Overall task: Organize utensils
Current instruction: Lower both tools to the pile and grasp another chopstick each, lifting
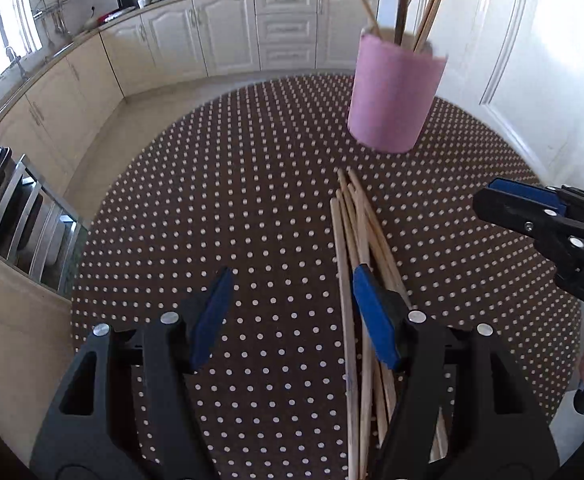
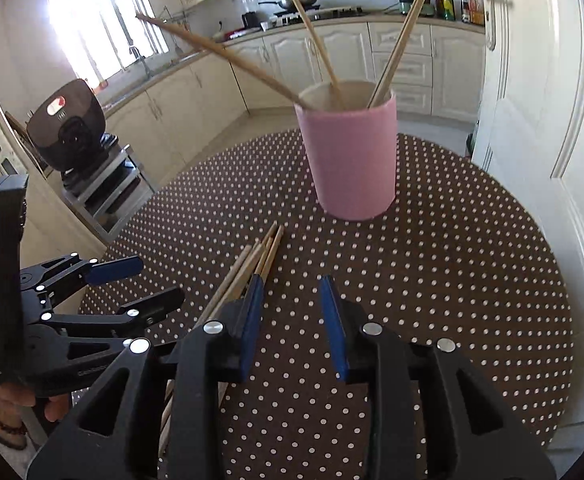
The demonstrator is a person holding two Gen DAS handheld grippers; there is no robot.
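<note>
A pink cup point(image 1: 392, 96) point(image 2: 348, 160) stands upright on the round table point(image 1: 231, 200) point(image 2: 432, 280), which has a brown cloth with white dots. Several wooden chopsticks lean out of the cup. A loose bundle of chopsticks point(image 1: 356, 220) point(image 2: 259, 256) lies on the cloth in front of it. My left gripper point(image 1: 292, 280) point(image 2: 155, 280) hangs open above the cloth, its right finger over the bundle and nothing between the pads. My right gripper point(image 2: 292, 284) point(image 1: 492, 200) stands open with a narrow gap just right of the bundle, holding nothing.
A rice cooker point(image 2: 67, 120) sits on a metal rack point(image 2: 107, 192) point(image 1: 31, 220) left of the table. Cream kitchen cabinets point(image 1: 227, 36) line the far wall. A white door point(image 2: 532, 120) stands close to the table's right edge. A hand point(image 2: 11, 400) holds the left gripper.
</note>
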